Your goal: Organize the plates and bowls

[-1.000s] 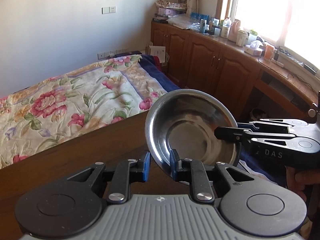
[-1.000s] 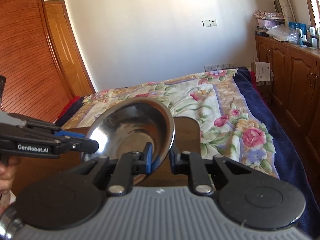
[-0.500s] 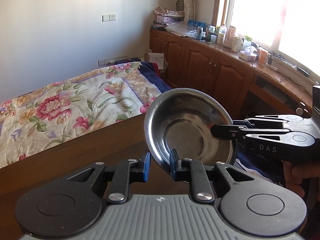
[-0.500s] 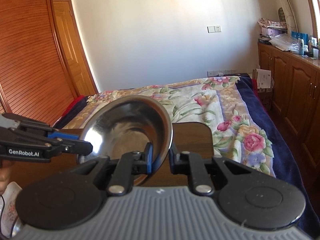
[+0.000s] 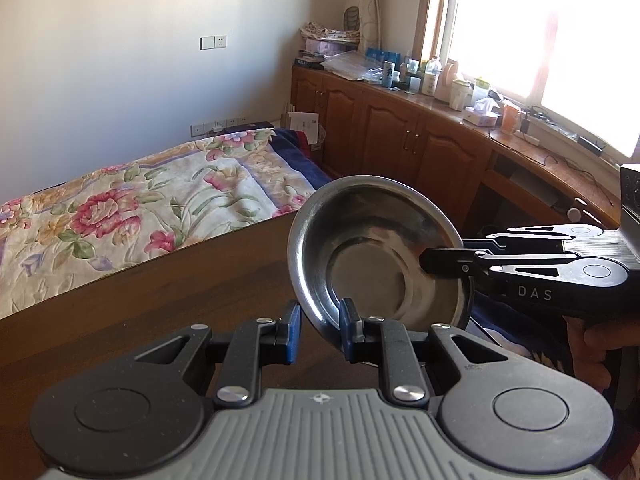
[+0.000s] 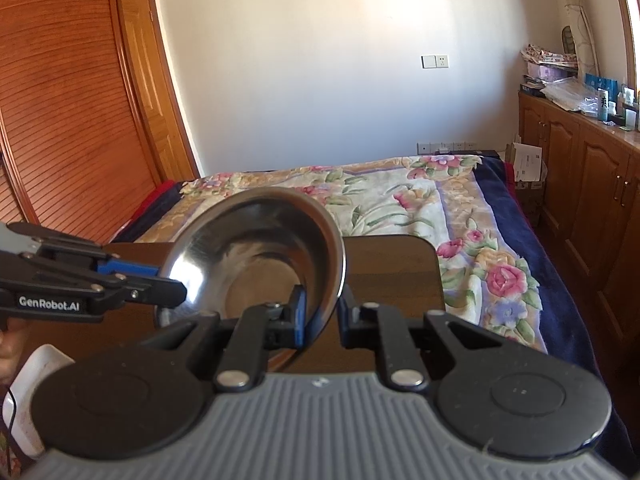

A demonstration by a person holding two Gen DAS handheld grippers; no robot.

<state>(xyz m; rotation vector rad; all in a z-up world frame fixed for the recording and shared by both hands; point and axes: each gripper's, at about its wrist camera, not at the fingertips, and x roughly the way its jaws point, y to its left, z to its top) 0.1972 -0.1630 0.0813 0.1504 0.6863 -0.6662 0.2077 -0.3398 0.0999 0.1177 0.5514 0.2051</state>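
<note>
Gripping steel bowl rim, both grippers

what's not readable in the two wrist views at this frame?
- Steel bowl underside: hidden in both views by its own tilted body.
- White dish: right wrist view, cut off by the frame edge and the right gripper body.
- Window: left wrist view, blown out by glare.
- Left gripper pad contact: partly hidden by the rim.

We hold both grippers angled downward, the left gripper and the right gripper each with jaws clamped on a rim from opposite sides.
</note>
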